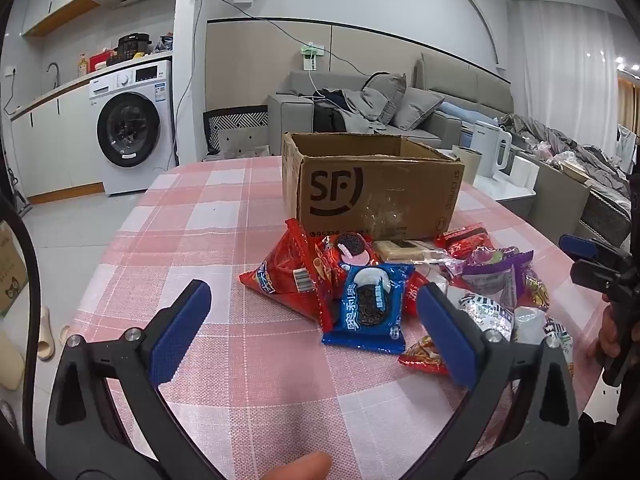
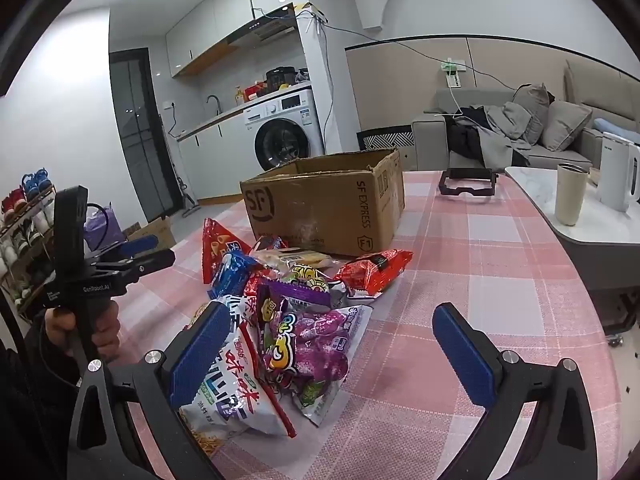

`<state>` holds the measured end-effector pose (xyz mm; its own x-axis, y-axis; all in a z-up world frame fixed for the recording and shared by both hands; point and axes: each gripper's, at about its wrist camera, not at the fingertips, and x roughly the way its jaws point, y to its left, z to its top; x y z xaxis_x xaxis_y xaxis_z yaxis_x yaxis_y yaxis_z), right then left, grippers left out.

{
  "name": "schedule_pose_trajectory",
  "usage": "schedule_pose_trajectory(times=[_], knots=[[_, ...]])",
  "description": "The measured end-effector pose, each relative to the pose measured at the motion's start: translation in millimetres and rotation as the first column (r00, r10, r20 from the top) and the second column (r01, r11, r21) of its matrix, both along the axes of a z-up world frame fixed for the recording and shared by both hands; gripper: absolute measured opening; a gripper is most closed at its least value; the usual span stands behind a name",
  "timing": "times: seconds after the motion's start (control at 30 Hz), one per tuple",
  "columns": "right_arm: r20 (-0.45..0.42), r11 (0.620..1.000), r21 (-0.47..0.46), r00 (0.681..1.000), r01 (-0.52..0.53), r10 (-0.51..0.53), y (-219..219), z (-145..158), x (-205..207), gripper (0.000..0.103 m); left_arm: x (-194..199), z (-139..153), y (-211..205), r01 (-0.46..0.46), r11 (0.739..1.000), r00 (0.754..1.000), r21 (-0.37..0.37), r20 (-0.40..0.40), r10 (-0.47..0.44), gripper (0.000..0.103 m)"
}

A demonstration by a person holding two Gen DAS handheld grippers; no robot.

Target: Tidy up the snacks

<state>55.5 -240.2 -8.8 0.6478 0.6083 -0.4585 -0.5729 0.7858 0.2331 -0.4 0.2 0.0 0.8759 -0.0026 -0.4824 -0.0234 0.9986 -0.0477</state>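
Heap of crinkled foil snack packets (image 1: 400, 280) lies on pink checked tablecloth (image 1: 192, 216) before open brown cardboard box (image 1: 372, 192), directly ahead of both spread, empty grippers, left gripper (image 1: 316, 328) facing blue biscuit packet (image 1: 370, 304), right gripper (image 2: 332, 356) nearest purple packet (image 2: 316, 344)

The table (image 2: 500, 280) is covered with a cloth of pink and white checks. On it stands an open cardboard box (image 2: 320, 208), with a pile of snack packets (image 2: 296, 304) lying just in front of it and touching its front wall. In the pile a blue biscuit packet (image 1: 370, 304) rests flat. Behind the box, well apart, lies a black frame (image 2: 468, 186).
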Motion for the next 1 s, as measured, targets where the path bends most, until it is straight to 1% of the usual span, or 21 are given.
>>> schedule_pose_trajectory(times=[0.03, 0.2, 0.27, 0.37, 1.0], knots=[[-0.009, 1.0, -0.012, 1.0, 0.0, 0.0, -0.1, 0.1, 0.5, 0.103, 0.1, -0.1, 0.0, -0.002, 1.0, 1.0, -0.001, -0.002, 0.002, 0.102], [-0.014, 1.0, -0.014, 1.0, 0.027, -0.027, -11.0, -5.4, 0.9, 0.103, -3.3, 1.2, -1.3, -0.008, 1.0, 1.0, -0.004, 0.003, 0.008, 0.102], [-0.013, 0.998, -0.047, 0.999, 0.037, -0.037, -1.9, -7.9, 2.8, 0.103, -2.1, 0.6, 0.3, -0.008, 1.0, 1.0, -0.007, 0.0, 0.008, 0.102], [-0.014, 0.995, -0.071, 0.998, 0.065, -0.066, 3.0, -5.2, 3.8, 0.103, -4.2, 1.2, -1.9, -0.011, 1.0, 1.0, -0.008, 0.0, 0.011, 0.102], [-0.009, 0.994, -0.084, 0.998, 0.068, -0.069, 6.6, -6.0, 0.1, 0.103, 0.8, -1.2, 3.2, -0.009, 1.0, 1.0, -0.021, -0.007, 0.009, 0.102]])
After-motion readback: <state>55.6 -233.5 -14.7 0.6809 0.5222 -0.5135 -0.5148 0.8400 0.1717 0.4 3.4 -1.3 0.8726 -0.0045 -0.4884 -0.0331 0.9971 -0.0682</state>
